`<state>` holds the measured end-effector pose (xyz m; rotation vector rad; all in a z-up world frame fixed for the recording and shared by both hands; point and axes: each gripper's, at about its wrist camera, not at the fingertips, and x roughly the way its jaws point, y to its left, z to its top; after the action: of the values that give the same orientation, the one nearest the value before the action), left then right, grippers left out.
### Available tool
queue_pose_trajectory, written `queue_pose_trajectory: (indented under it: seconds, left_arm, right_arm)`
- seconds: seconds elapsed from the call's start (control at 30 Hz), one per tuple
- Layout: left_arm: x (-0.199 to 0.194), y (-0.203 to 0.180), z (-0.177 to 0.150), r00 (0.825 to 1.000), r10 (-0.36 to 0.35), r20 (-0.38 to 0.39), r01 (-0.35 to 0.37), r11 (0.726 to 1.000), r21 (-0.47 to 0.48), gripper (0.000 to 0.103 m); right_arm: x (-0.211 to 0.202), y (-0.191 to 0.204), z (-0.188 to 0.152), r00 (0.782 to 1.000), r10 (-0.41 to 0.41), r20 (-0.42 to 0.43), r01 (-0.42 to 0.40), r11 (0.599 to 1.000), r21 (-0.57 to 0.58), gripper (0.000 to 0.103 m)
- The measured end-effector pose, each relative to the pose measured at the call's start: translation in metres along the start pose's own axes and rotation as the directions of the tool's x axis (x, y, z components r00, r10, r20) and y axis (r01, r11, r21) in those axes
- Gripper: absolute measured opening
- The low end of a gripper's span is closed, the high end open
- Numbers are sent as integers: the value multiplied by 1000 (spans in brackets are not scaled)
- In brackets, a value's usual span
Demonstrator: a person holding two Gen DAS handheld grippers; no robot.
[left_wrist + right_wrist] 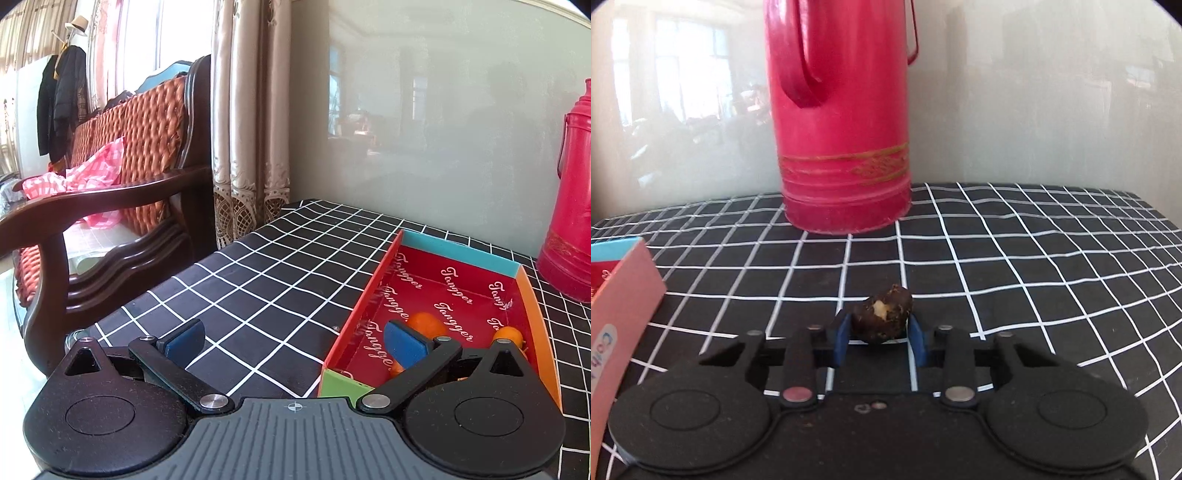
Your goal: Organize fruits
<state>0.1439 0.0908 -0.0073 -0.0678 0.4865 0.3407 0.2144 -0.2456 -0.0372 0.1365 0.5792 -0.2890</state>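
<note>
Right hand-held gripper (880,338) pinching dark fruit (882,315) low over desk (1034,258); box (626,295) lies to its left. Left hand-held gripper (291,341) spread wide, empty, beside box.

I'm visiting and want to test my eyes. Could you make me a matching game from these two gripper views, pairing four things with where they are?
Things:
1. small dark brown lumpy fruit
2. round orange fruits
3. tall red metal thermos flask
4. left gripper

Places or states:
A. inside the shallow red-lined cardboard box
B. standing upright on the black grid-pattern tablecloth, by the wall
C. between the blue pads of the right gripper
D. open, holding nothing

Pairs: 1-C, 2-A, 3-B, 4-D
</note>
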Motion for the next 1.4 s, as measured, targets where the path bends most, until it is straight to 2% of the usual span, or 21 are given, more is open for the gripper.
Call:
queue_pose_trajectory:
  seconds: [0.1,0.17,0.23,0.33,0.4,0.43,0.53,0.6,0.67,0.73,0.77,0.83,0.97,1.03,1.2,1.3,1.4]
  left_arm:
    - [0,4,1,1000,7,-1,-7,1000,-16,102]
    - [1,8,1,1000,11,-10,-11,1000,-29,102]
    - [3,12,1,1000,19,-18,-20,999,-38,102]
    - [2,18,0,999,36,-18,-37,999,-38,102]
    - [1,21,0,999,43,-16,-44,998,-33,102]
    - [1,22,-1,999,44,-14,-45,999,-31,102]
    - [-1,25,-2,999,49,-7,-49,999,-21,102]
    - [-3,27,-3,999,52,0,-52,999,-12,102]
    - [-3,28,-4,999,49,2,-49,999,-1,102]
    - [-2,30,-4,999,46,-2,-46,999,7,102]
    - [-1,30,-4,999,46,-5,-46,999,10,102]
    - [0,32,-3,999,43,-8,-43,999,11,102]
    - [-2,32,-1,1000,18,-9,-18,1000,-3,102]
    - [-5,28,-1,1000,-4,-5,5,1000,4,102]
    - [-24,15,-3,996,-90,12,89,995,49,102]
    - [-37,10,-9,991,-132,-12,133,989,65,102]
    - [-53,7,-16,987,-154,-42,156,985,71,102]
  right_arm:
    - [-21,10,1,995,83,46,-83,996,-17,26]
    - [-39,20,1,982,172,78,-170,985,-33,26]
    - [-56,34,0,956,276,98,-271,961,-60,26]
    - [-78,59,-2,897,431,101,-419,900,-120,26]
    - [-87,78,-5,863,497,86,-480,862,-164,26]
    - [-91,87,-8,853,516,77,-497,848,-184,26]
    - [-92,113,-15,839,543,37,-521,822,-230,26]
    - [-89,127,-19,839,544,17,-521,813,-260,26]
    - [-86,138,-22,851,525,4,-502,816,-287,26]
    - [-84,144,-23,866,501,-3,-479,826,-299,39]
    - [-85,142,-24,867,498,2,-475,828,-296,44]
    - [-93,138,-24,868,495,31,-467,837,-284,60]
    - [-107,120,-21,871,488,65,-462,856,-232,65]
    - [-115,110,-22,879,468,92,-446,874,-191,79]
    - [-145,80,-38,912,387,138,-372,920,-119,87]
    - [-158,64,-47,933,333,140,-324,943,-81,93]
    - [-169,50,-51,944,302,136,-299,953,-42,95]
